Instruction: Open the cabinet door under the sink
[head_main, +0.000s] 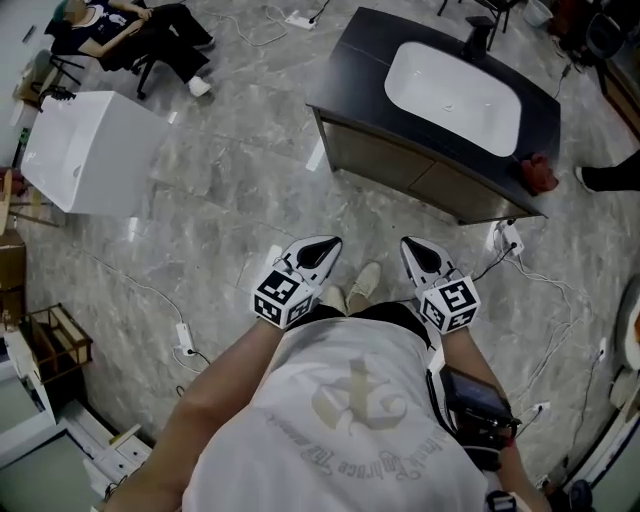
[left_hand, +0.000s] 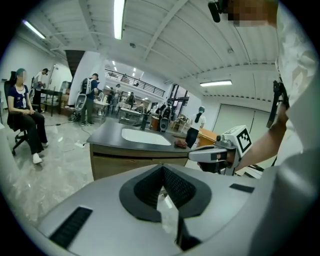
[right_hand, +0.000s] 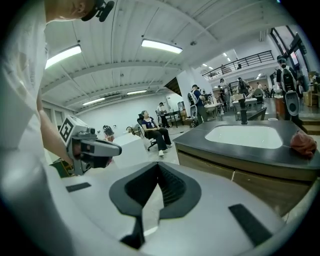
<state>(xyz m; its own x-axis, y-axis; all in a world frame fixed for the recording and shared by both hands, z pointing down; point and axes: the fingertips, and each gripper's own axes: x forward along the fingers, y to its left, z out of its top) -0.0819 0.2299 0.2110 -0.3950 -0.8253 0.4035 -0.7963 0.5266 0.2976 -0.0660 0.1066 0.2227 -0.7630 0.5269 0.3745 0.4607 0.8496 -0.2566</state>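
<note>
The sink cabinet (head_main: 385, 160) stands ahead at the upper right, with a dark top, a white basin (head_main: 455, 85) and two shut wooden doors facing me. My left gripper (head_main: 318, 252) and right gripper (head_main: 420, 258) are side by side in front of my chest, well short of the doors, both shut on nothing. The doors (left_hand: 125, 162) lie beyond the shut left gripper (left_hand: 162, 187) in the left gripper view. In the right gripper view the doors (right_hand: 240, 180) are at the right, past the shut right gripper (right_hand: 157, 186).
A red cloth (head_main: 538, 174) lies on the counter's right end and a black tap (head_main: 478, 38) stands behind the basin. A white box (head_main: 90, 152) sits on the floor at the left, near a seated person (head_main: 140, 35). Cables and power strips (head_main: 510, 240) lie on the floor.
</note>
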